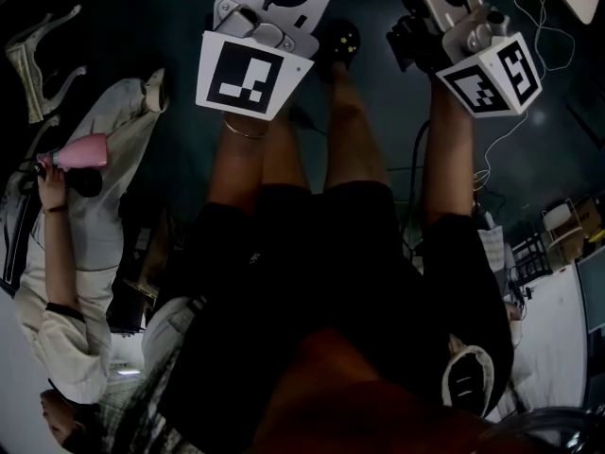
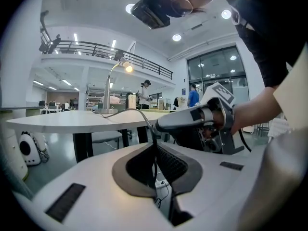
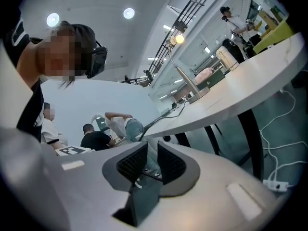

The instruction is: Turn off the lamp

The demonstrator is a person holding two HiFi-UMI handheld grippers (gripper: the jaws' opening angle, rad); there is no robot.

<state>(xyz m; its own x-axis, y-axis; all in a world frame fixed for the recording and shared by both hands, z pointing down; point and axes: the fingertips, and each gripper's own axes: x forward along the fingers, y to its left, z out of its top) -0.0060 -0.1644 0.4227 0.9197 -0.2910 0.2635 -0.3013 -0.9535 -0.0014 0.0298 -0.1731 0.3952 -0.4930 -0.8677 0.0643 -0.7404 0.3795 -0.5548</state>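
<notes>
Our left tongs (image 2: 155, 150) are pinched together on a thin dark cord (image 2: 139, 114), which arcs over from the counter (image 2: 53, 121). Our right tongs (image 3: 152, 153) stand a narrow slit apart and grip nothing, though the cord runs close by their tips. The lamp (image 2: 126, 67) stands on the counter well beyond both tongs. Its bulb glows at the end of a curved neck.
</notes>
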